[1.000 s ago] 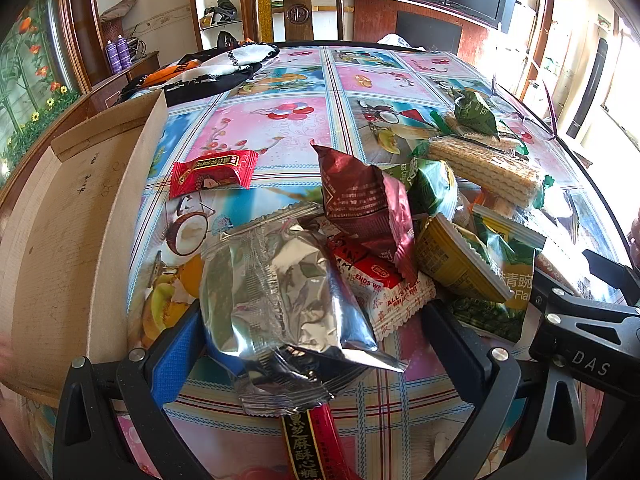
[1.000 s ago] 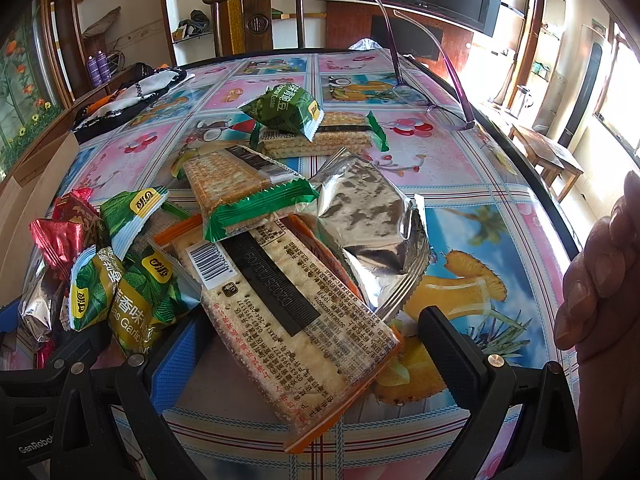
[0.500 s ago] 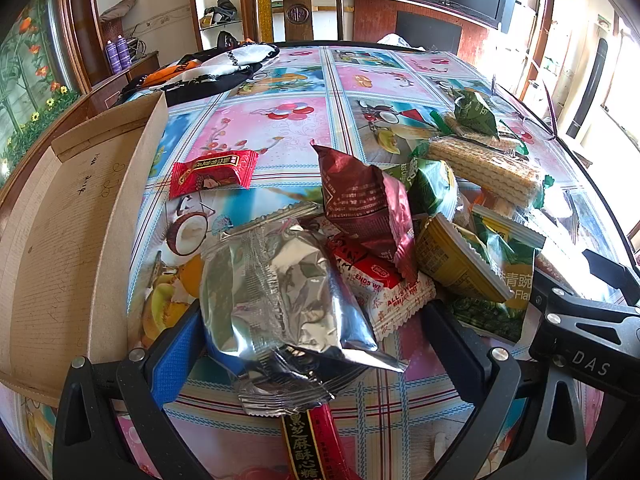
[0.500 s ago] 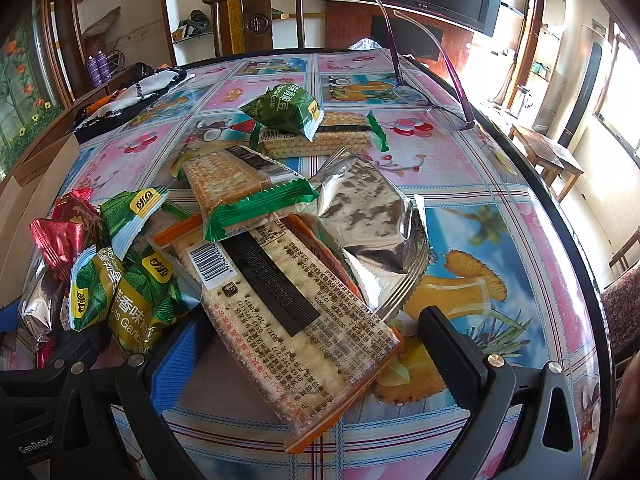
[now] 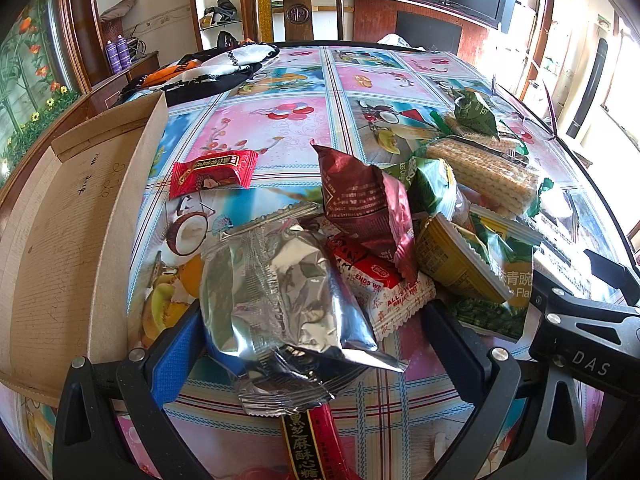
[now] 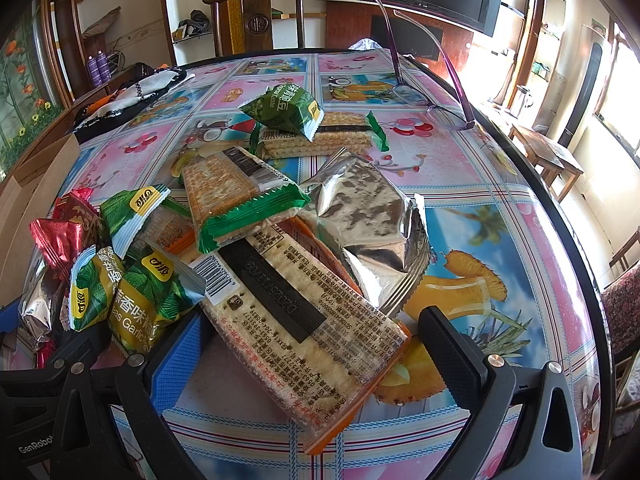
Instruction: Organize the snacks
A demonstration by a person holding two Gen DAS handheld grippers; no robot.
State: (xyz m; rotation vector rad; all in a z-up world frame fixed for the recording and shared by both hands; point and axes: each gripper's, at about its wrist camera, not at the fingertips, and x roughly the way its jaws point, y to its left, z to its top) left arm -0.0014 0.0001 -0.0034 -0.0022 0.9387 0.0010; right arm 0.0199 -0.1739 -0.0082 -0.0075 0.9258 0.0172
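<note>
Silver foil packet (image 5: 280,300) lies between left fingers (image 5: 176,352), cracker pack (image 6: 304,320) between right fingers (image 6: 180,360), both spread wide.

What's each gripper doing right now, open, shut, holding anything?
Left gripper: open, fingers either side of the silver foil packet, not clamped.
Right gripper: open, straddling the long cracker packet, not clamped.

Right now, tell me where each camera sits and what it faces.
Left wrist: behind the open left tongs, facing a silver packet, box at left; right tongs show.
Right wrist: behind the open right tongs, facing a cracker pack; left tongs show.
Shared: green pea bags, chair.
</note>
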